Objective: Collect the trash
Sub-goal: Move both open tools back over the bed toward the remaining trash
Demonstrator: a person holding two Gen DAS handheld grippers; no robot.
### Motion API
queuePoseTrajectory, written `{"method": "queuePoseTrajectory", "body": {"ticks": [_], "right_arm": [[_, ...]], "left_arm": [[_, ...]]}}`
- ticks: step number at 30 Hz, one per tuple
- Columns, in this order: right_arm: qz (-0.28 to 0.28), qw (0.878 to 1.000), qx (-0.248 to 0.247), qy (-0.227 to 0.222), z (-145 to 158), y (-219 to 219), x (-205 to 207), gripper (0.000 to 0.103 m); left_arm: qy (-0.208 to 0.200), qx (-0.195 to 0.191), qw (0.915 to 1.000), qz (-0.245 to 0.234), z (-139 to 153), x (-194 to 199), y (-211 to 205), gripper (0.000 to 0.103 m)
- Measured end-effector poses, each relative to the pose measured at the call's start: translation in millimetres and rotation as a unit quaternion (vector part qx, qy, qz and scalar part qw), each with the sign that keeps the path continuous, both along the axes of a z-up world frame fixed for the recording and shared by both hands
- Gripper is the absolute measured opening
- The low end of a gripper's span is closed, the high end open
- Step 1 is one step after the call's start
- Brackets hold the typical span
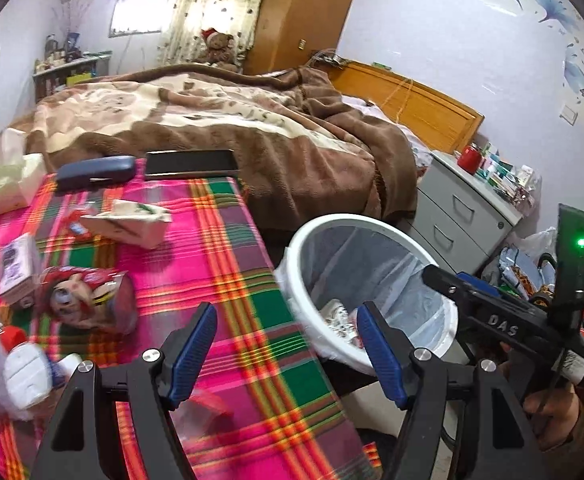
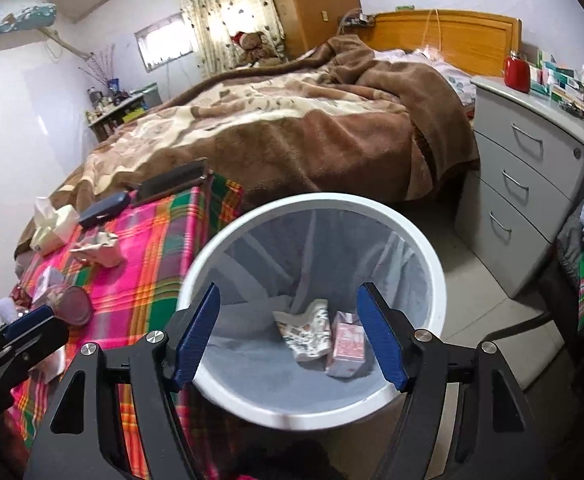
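A white trash bin with a clear liner stands beside the plaid-covered table. It holds a crumpled printed wrapper and a pink carton. My right gripper is open and empty above the bin's mouth. My left gripper is open and empty over the table's right edge, with the bin just to its right. On the table lie a crushed cream carton, a red printed cup on its side, a small box and a white bottle.
A tissue pack, a dark blue case and a black flat box sit at the table's far end. A bed with a brown blanket lies behind. A grey drawer unit stands right of the bin.
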State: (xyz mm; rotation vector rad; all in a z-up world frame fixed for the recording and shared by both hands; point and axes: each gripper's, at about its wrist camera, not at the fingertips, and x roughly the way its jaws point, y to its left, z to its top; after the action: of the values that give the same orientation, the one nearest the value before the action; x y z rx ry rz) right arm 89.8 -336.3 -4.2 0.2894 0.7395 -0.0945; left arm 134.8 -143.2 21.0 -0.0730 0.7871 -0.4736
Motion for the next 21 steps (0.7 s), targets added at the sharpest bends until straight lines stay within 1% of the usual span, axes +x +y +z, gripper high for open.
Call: {"method": "queuePoseTrajectory", "body": {"ticks": [4, 8, 11, 13, 16, 19, 21], "right_arm": [[0.018, 1.000, 0.001, -0.016, 6.7, 16.6, -7.1, 0.072], [0.041, 0.999, 0.005, -0.029, 9.8, 35.1, -14.0, 0.072], [0.057, 0.998, 0.014, -0.033, 8.7, 48.2, -18.7, 0.072], [0.073, 0.997, 0.016, -0.033, 6.8, 58.8, -21.1, 0.072], [0.095, 0.995, 0.017, -0.026, 1.4, 77.4, -22.3, 0.072], [0.118, 0.993, 0.025, -0.019, -4.4, 92.9, -23.8, 0.072], [0.129, 0.991, 0.028, -0.014, -9.0, 103.7, -24.9, 0.072]], "left_arm": [[-0.008, -0.005, 0.9998, 0.020, 5.0, -15.0, 27.4, 0.072], [-0.020, 0.010, 0.9987, 0.047, 6.4, -29.0, 53.2, 0.072], [-0.022, 0.006, 0.9976, 0.065, 5.9, -39.7, 78.0, 0.072], [-0.026, 0.012, 0.9960, 0.085, 5.9, -46.7, 94.9, 0.072], [-0.023, 0.002, 0.9948, 0.099, 5.9, -50.7, 116.3, 0.072], [-0.024, 0.017, 0.9925, 0.119, 1.0, -56.9, 136.6, 0.072], [-0.016, 0.007, 0.9912, 0.131, -3.8, -59.3, 153.0, 0.072]]}}
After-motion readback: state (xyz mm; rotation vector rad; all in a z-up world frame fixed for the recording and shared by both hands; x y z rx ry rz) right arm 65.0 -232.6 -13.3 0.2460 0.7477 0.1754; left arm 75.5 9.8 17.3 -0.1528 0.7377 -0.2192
